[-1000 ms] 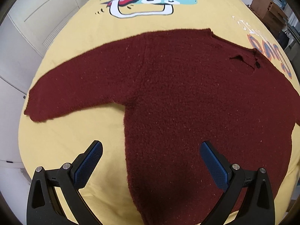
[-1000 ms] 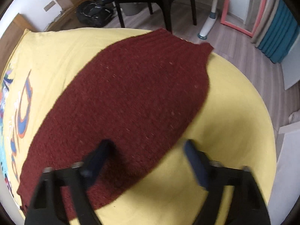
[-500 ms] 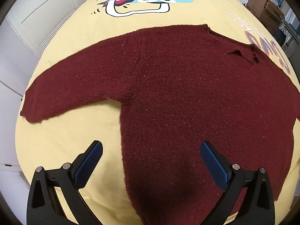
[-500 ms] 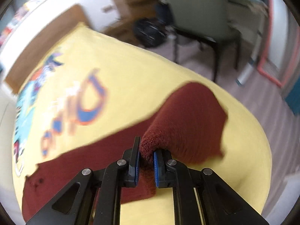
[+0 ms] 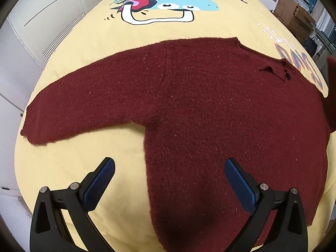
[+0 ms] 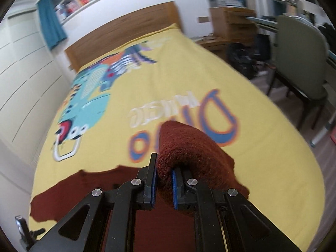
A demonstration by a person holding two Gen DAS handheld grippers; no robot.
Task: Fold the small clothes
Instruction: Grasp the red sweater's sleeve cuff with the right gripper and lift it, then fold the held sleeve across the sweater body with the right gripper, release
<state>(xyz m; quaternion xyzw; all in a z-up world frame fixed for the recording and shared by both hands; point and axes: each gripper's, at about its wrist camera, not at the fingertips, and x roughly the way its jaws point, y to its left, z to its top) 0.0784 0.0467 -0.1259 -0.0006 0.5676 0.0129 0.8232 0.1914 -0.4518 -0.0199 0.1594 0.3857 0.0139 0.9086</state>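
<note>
A dark red knitted sweater (image 5: 199,105) lies spread flat on a yellow bedspread, one sleeve (image 5: 69,109) stretched out to the left. My left gripper (image 5: 168,180) hovers open above the sweater's lower left edge, holding nothing. In the right wrist view my right gripper (image 6: 163,178) is shut on the other sleeve (image 6: 189,145), which is lifted off the bed and bunched up over the jaws. The raised sleeve also shows at the right edge of the left wrist view. The sweater's body (image 6: 84,189) lies below and to the left.
The yellow bedspread (image 6: 189,79) with a cartoon dinosaur print (image 5: 163,4) covers the bed, a wooden headboard (image 6: 126,35) behind it. White cabinet fronts (image 5: 42,21) run along the left side. A chair (image 6: 298,63) and a bag stand on the floor to the right.
My right gripper closed on the sweater's right sleeve, then lifted and swung it up and toward the middle of the bed while rolling. The left gripper has stayed open and nearly still.
</note>
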